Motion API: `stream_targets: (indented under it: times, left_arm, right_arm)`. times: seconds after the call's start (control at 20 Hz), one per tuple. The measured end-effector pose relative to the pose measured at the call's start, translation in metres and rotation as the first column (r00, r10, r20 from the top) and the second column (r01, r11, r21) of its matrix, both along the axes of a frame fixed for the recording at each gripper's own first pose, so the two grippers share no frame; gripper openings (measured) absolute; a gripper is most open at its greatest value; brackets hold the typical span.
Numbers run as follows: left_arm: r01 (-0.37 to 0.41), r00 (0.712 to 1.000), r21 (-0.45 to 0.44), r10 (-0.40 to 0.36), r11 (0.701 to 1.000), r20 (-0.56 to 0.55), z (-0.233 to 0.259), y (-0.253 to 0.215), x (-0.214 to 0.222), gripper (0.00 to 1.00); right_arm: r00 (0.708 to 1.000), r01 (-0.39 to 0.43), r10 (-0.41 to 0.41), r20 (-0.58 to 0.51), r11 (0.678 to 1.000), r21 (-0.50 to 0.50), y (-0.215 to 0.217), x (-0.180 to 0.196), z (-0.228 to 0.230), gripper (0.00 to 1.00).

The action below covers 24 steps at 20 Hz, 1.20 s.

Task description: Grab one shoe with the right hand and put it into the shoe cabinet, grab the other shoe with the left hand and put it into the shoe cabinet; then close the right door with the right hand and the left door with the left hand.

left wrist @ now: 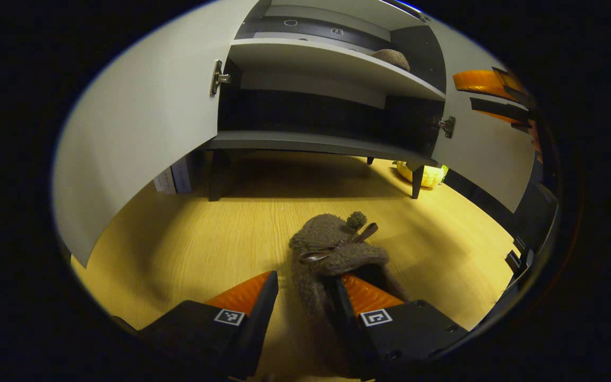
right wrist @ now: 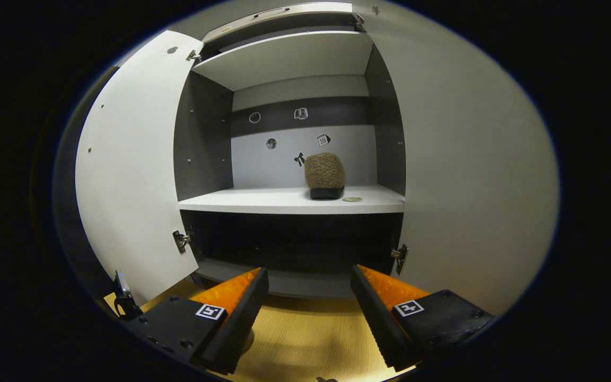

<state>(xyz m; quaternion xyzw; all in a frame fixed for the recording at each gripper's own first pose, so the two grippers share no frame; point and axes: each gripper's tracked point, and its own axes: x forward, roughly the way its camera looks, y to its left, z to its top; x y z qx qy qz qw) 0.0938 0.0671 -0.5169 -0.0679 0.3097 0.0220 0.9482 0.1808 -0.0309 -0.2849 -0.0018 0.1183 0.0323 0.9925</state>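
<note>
A brown fuzzy shoe with a small bow lies on the wooden floor in front of the shoe cabinet. My left gripper is open and straddles its near side wall: one finger sits inside the shoe's opening, and the other is outside with a small gap. The other shoe stands on the cabinet's middle shelf, toe toward me. My right gripper hangs open and empty, low in front of the cabinet. Both doors, left and right, stand wide open.
A yellow object lies on the floor under the cabinet's right leg. White boxes stand behind the left door. A small round disc rests on the middle shelf beside the shoe. The lower shelf is bare.
</note>
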Motion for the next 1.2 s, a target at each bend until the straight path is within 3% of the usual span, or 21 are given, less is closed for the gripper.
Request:
stream_targets:
  times: [0.15, 0.2, 0.35, 0.45, 0.6, 0.7, 1.0, 1.2]
  left_arm:
    - [0.005, 1.000, -0.001, -0.005, 1.000, -0.006, -0.005, 0.000, 0.016, 0.59]
    - [0.005, 1.000, -0.001, -0.005, 1.000, -0.001, -0.006, -0.001, 0.022, 0.51]
    - [0.005, 1.000, 0.025, -0.005, 1.000, 0.016, -0.008, 0.001, 0.033, 0.44]
    - [0.002, 1.000, 0.040, -0.003, 0.999, 0.010, -0.010, 0.002, 0.038, 0.36]
    - [-0.003, 1.000, 0.053, 0.002, 0.999, 0.019, -0.010, 0.008, 0.039, 0.14]
    - [-0.009, 1.000, 0.045, 0.008, 0.999, 0.023, -0.010, 0.008, 0.038, 0.07]
    - [0.001, 1.000, 0.072, 0.000, 0.997, -0.016, 0.012, 0.003, 0.029, 0.05]
    - [-0.010, 0.999, 0.081, 0.006, 0.997, 0.046, 0.102, -0.004, 0.020, 0.05]
  right_arm:
    - [1.000, 0.002, -0.002, -0.021, 1.000, 0.006, -0.006, 0.010, -0.006, 1.00]
    - [1.000, 0.008, -0.008, -0.024, 1.000, 0.009, -0.009, 0.015, -0.007, 1.00]
    - [0.999, 0.017, -0.016, -0.040, 1.000, 0.018, -0.018, 0.026, -0.011, 1.00]
    - [0.998, 0.021, -0.020, -0.052, 1.000, 0.018, -0.022, 0.032, -0.015, 1.00]
    - [0.997, 0.018, -0.016, -0.071, 1.000, 0.022, -0.022, 0.035, -0.020, 1.00]
    - [0.997, 0.010, -0.008, -0.077, 1.000, 0.025, -0.020, 0.035, -0.021, 1.00]
    - [0.997, -0.017, 0.018, -0.075, 1.000, 0.018, -0.012, 0.029, -0.009, 1.00]
    - [0.997, -0.032, 0.031, -0.068, 0.999, -0.019, -0.008, 0.022, 0.008, 1.00]
